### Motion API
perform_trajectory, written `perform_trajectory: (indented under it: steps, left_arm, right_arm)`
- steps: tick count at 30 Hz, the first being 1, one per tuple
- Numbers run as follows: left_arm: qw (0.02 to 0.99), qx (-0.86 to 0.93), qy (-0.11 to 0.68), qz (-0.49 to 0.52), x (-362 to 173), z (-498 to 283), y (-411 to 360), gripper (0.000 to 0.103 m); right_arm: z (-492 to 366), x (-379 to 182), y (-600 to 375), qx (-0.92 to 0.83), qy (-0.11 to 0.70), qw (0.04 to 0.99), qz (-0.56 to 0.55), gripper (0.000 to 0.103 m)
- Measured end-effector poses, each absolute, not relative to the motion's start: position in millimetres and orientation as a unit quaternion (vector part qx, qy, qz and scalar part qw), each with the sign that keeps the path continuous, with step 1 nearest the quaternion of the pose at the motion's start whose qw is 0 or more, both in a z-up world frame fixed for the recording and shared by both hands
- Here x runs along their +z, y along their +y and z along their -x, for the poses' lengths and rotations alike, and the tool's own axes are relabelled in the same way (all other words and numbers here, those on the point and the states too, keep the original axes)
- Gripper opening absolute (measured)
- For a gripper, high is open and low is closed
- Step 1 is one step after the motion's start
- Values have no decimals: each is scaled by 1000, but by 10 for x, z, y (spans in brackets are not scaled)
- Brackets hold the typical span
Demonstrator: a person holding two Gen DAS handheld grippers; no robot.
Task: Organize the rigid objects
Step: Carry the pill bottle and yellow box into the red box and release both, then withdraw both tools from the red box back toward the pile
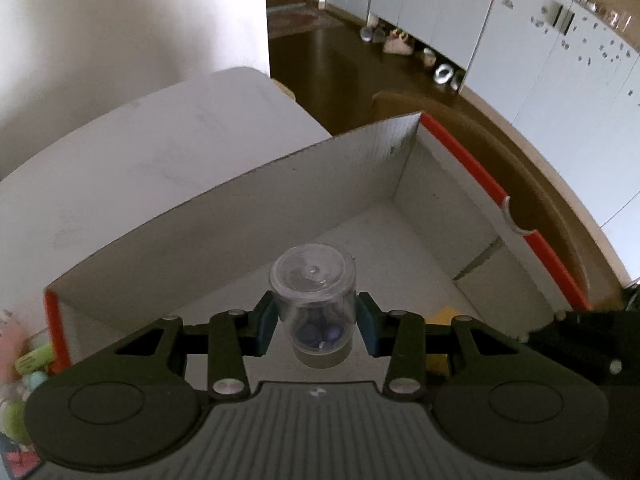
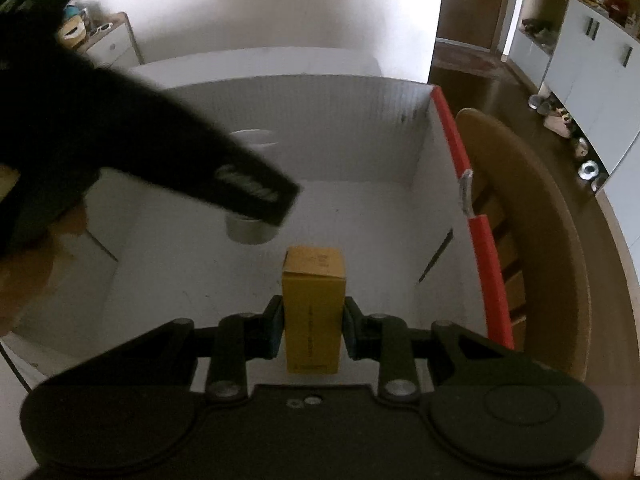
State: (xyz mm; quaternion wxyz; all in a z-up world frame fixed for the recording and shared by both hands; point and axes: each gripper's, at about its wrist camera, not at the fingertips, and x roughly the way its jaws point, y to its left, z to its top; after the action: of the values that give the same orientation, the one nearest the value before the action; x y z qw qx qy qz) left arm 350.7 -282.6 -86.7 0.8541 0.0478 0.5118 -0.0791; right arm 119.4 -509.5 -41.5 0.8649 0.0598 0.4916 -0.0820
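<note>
One clear plastic jar (image 1: 313, 304), cylindrical, with a transparent lid and several dark blue-purple pieces inside, is clamped between the blue pads of the left claw (image 1: 316, 320) above the interior of the cardboard box (image 1: 224, 216). One yellow rectangular carton (image 2: 313, 312), bearing dark print on its side, is clamped endwise in the right claw (image 2: 312, 330), over the same box. The box count is one: white inside, red outer edges, open top. It rests on a white surface (image 1: 152, 148). One wooden chair (image 2: 536, 216) stands beside the box.
</note>
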Motion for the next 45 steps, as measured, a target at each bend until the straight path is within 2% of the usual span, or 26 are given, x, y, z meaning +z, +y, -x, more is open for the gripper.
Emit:
perform_trajectory:
  steps: [19,25,33,40,43,45]
  left_arm:
    - [832,-94,542,-76,-1136,-3902,-3102,42]
    - [825,-94,551,-84,-1225,-3922,-3144,42]
    - [830,-75,546,-83,-1132,-3782,-3072,42]
    - [847,-52,522,-87,-907,-3557,-2942,43]
    - [854,-49,512,-80,-784,-3424,-2862,49]
    - [860,-47,502,-76,-691,-3330,-2807,53]
  right_arm:
    - [-1266,-465,-5068,-85,497,861,-69,29]
    - [-1171,-409,-5108,-83,493,863,-74,32]
    - [-1031,-292,-5172,-74,479,871,-83,41]
    - [-954,-145,-5214,-70,464,879,-89,42]
    - [-902,-84,-5211,-66,459,882,-85,42]
    - [-893,-52,-5194,-64,455,884,-85,48]
